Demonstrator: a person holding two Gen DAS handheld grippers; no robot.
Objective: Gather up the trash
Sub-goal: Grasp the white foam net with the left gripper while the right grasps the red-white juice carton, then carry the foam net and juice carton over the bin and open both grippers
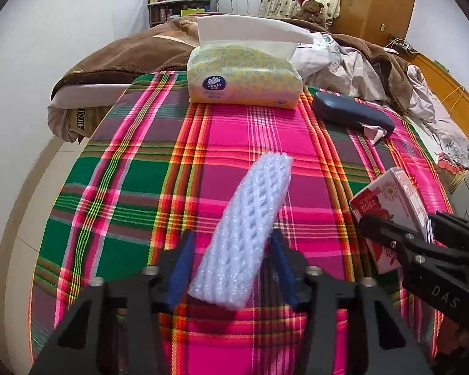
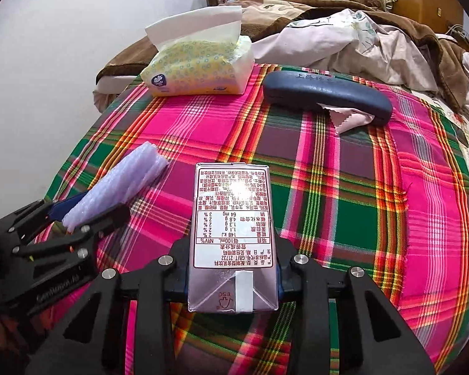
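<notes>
We see our left gripper (image 1: 231, 262) with its blue-padded jaws closed narrowly on a white foam fruit net (image 1: 250, 228), which sticks out forward over the plaid cloth (image 1: 134, 187) in pink, green and orange. In the right wrist view the same gripper (image 2: 84, 215) shows at the near left, the foam net (image 2: 115, 184) clamped between its fingers.

Our right gripper (image 2: 233, 268) has its jaws pressed on both sides of a small drink carton (image 2: 233, 234), held lengthwise above the cloth (image 2: 344, 203). The carton's silver face carries a nutrition table reading "100mL", "NRV%", "148 kJ", "64 mg" and "GB/T 21732", with an "FSC" mark on its near flap. From the left wrist view the carton (image 1: 390, 206) shows red and white at the right, gripped by the right gripper (image 1: 422, 234), whose body bears the letters "DAS".

On the far part of the cloth rests a yellow Vinda tissue pack (image 1: 244, 75) with a white tissue standing out. Right of it lies a dark blue glasses case (image 2: 325, 97) with a pinkish lens cloth (image 2: 350, 120) poking from it. Beyond lies a rumpled brown blanket (image 1: 134, 53), and a teddy bear (image 1: 309, 7) sits at the far right.
</notes>
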